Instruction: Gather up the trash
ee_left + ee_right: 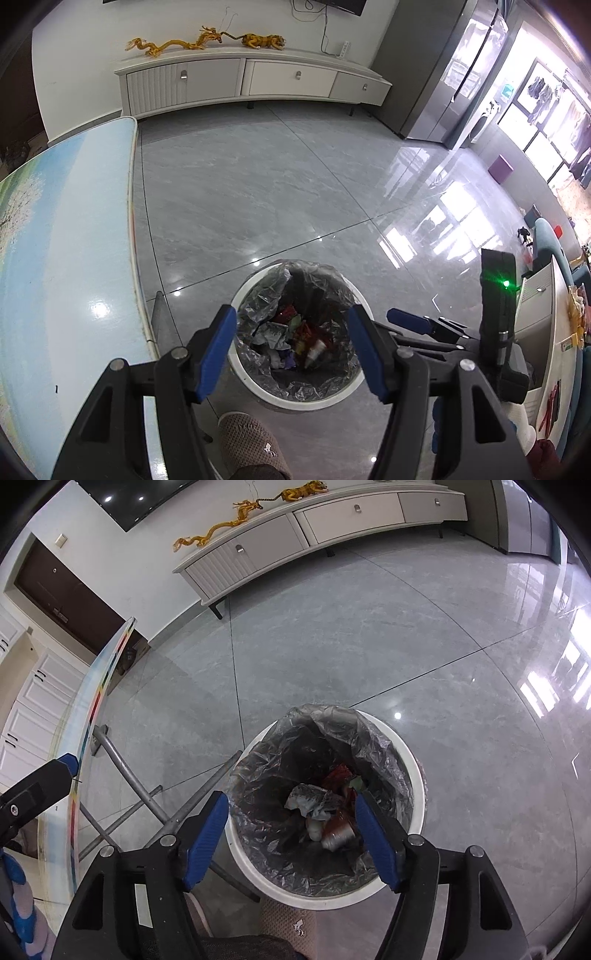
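Note:
A white round bin (pixel 258 392) lined with a grey plastic bag stands on the tiled floor. Crumpled wrappers and paper trash (pixel 295 339) lie at its bottom. My left gripper (pixel 291 316) hangs above the bin's mouth, open, with nothing between its blue pads. In the right wrist view the same bin (pixel 418 775) and its trash (pixel 317 805) sit just under my right gripper (pixel 291 798), which is also open and holds nothing. The right gripper's blue fingertip (pixel 406 320) shows at the right of the left wrist view.
A table with a light blue printed top (pixel 74 258) borders the bin on the left, its metal legs (pixel 122 760) reaching down beside it. A person's brown slipper (pixel 251 439) stands just in front of the bin. A long white cabinet (pixel 251 79) lines the far wall.

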Demonstrator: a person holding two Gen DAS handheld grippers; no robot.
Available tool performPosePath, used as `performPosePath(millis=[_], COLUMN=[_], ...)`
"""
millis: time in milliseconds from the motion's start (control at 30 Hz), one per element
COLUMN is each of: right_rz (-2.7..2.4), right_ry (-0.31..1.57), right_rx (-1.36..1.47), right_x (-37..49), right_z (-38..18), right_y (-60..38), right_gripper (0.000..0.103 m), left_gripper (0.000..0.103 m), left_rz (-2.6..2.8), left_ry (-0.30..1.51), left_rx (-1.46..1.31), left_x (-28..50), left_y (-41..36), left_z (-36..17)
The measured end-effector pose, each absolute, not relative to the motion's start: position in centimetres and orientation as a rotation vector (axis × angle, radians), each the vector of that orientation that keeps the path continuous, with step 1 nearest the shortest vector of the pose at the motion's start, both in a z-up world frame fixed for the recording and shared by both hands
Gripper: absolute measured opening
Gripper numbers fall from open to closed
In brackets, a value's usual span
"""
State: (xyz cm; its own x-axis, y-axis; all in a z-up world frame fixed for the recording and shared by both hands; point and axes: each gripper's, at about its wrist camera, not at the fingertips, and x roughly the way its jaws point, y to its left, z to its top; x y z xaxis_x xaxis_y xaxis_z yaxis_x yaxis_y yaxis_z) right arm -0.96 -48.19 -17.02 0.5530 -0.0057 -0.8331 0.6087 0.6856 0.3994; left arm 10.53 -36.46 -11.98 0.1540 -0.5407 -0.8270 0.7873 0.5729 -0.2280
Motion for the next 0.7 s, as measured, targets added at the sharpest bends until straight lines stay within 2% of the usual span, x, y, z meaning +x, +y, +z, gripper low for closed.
performPosePath(millis=[300, 700], right_rz=[-0.423, -0.388], right_ry=[0.900, 0.854], right_rx=[0.737, 0.653], right_x=[-1.3, 0.8], right_z=[-15.7, -12.5], right_y=[-47.7, -42.8], right_gripper=[0.069, 0.069], left_gripper=[0.061, 0.061], left_rz=[-0.900, -0.635], left_ry=[0.999, 0.840], left_rx=[0.282, 0.268], left_x=[10.5, 11.0], left_y=[-34.6, -28.3], left_z=[-11.6, -9.3])
